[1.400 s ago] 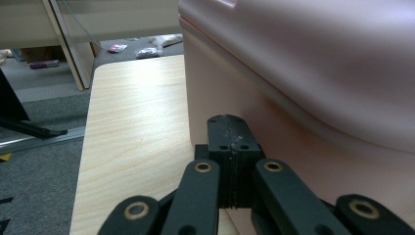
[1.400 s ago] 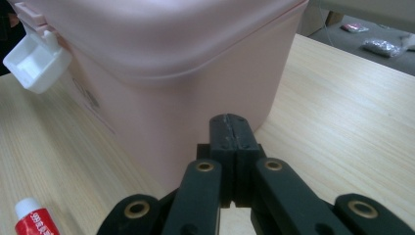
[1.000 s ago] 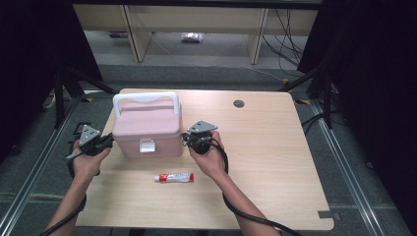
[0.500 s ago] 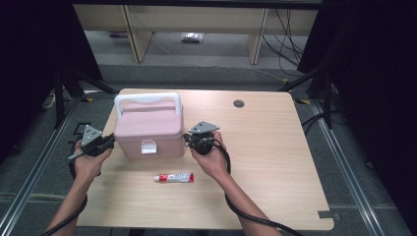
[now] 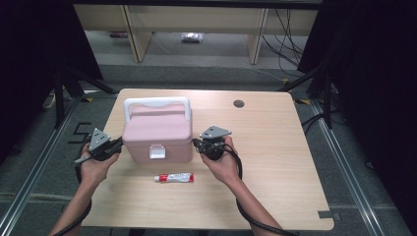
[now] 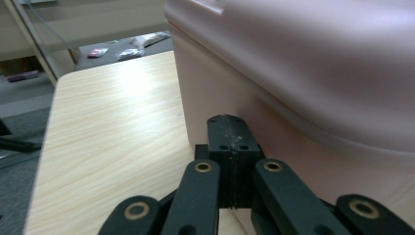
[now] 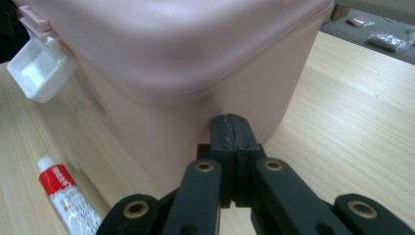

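The high view looks forward and down from above the person's side, taking in the whole counter (image 5: 275, 162). The left gripper view sits low and very close against one side of the pink box (image 6: 313, 73), facing along the counter's far edge. The right gripper view, equally close, faces the box's opposite side. All three views share the box and counter.

Pink box (image 6: 303, 63) top is cut off in both gripper views
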### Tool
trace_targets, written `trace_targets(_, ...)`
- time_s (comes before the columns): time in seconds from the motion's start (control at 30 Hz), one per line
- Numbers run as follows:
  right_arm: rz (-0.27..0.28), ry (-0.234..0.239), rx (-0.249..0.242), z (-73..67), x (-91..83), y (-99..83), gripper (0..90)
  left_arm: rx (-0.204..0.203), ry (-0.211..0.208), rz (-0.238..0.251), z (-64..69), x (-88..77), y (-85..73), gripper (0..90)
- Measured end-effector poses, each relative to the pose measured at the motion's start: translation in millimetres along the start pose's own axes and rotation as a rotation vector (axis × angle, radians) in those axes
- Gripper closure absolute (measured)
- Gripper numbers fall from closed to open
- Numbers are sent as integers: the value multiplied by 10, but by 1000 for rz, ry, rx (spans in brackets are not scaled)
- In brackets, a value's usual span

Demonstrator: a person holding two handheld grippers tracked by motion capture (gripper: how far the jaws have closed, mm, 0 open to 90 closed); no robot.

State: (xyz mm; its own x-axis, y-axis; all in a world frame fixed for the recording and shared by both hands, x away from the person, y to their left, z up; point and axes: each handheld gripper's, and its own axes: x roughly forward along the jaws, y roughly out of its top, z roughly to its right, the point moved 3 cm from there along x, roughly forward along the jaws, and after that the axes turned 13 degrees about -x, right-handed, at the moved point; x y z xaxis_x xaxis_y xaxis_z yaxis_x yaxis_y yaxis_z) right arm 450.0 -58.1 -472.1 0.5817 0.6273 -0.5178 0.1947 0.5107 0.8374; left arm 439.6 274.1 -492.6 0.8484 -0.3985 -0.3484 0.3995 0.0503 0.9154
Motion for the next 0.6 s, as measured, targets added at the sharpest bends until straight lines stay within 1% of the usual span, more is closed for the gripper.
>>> trace_targets(0.03,11,-8,-5,14,-16,-18,900,5,-7,1,40,7,-5,900)
trace_targets(0.07,8,-13,-4,45,-66,-51,900,11,-14,2,90,17,-10,899)
trace_targets(0.1,8,-13,-4,45,-66,-51,900,11,-14,2,90,17,-10,900)
trace_targets(0.17,-8,-12,-5,85,-126,-82,900,25,-28,-8,161,35,-13,899)
trace_targets(0.2,-2,-22,-8,106,-148,-97,900,27,-33,-10,196,43,-15,900)
trace_targets(0.23,-8,-13,24,107,-179,-119,900,34,-38,-13,215,52,-14,899)
trace_targets(0.27,-11,-18,15,126,-202,-135,900,45,-37,-15,248,69,-12,900)
trace_targets(0.3,-1,-22,16,136,-225,-158,900,48,-41,-16,269,88,-8,900)
trace_targets(0.37,-15,-20,14,145,-280,-189,900,54,-47,-19,297,125,3,899)
trace_targets(0.4,-5,-17,3,149,-298,-215,900,57,-47,-24,323,145,11,899)
trace_targets(0.43,-5,-17,3,149,-298,-215,900,57,-47,-24,323,145,11,899)
trace_targets(0.47,-9,-16,16,137,-310,-224,900,59,-47,-21,339,158,14,899)
trace_targets(0.5,-19,-27,14,136,-340,-238,900,61,-49,-24,347,164,15,900)
trace_targets(0.53,-9,-25,15,133,-339,-247,900,61,-53,-24,356,168,15,900)
trace_targets(0.57,-12,-21,19,130,-356,-255,900,61,-55,-24,367,173,14,900)
trace_targets(0.6,-22,-27,22,126,-381,-263,900,62,-59,-24,376,175,11,899)
